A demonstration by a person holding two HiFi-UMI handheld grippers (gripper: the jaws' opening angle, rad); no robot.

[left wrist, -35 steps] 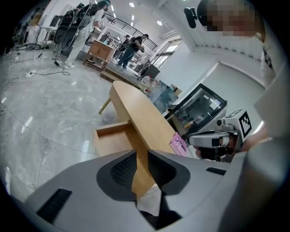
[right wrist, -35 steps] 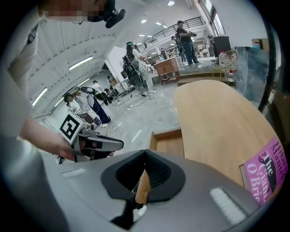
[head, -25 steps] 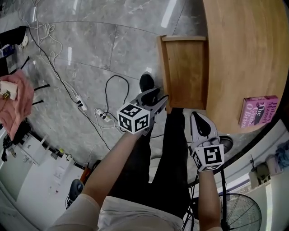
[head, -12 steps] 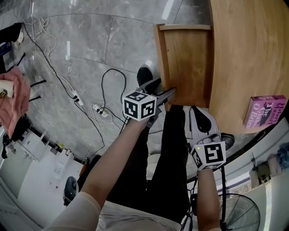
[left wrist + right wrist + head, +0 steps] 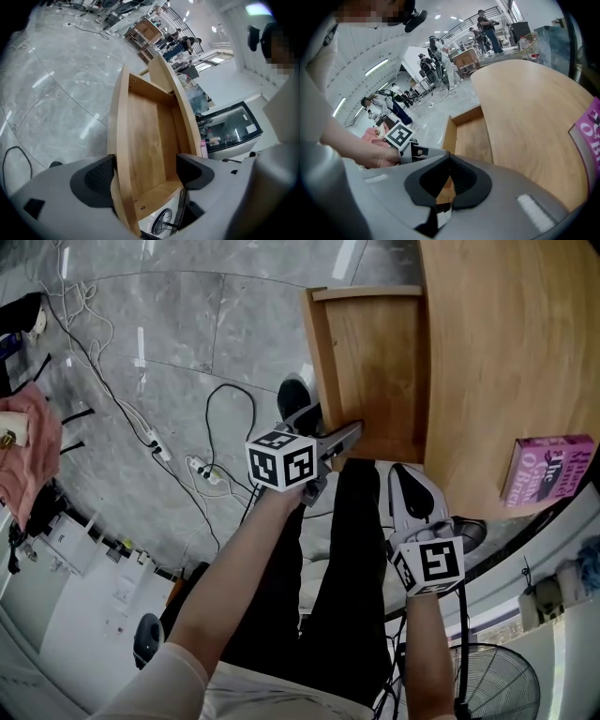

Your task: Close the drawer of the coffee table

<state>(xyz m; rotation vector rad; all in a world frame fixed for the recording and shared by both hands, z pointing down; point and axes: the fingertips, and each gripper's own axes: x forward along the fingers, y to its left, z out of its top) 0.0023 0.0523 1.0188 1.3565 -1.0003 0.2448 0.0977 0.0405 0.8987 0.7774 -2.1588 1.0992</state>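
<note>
One drawer point(image 5: 375, 371), one book point(image 5: 548, 470), left gripper point(image 5: 146, 173) jaws opening around drawer front.

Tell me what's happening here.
A person with a gripper in each hand stands at a wooden coffee table whose drawer is pulled out. The left gripper straddles the drawer's front panel near its corner, jaws opening, not clamped on it. The right gripper hangs shut and empty beside the table's edge. The drawer is not yet closed. A pink book lies on the tabletop.
</note>
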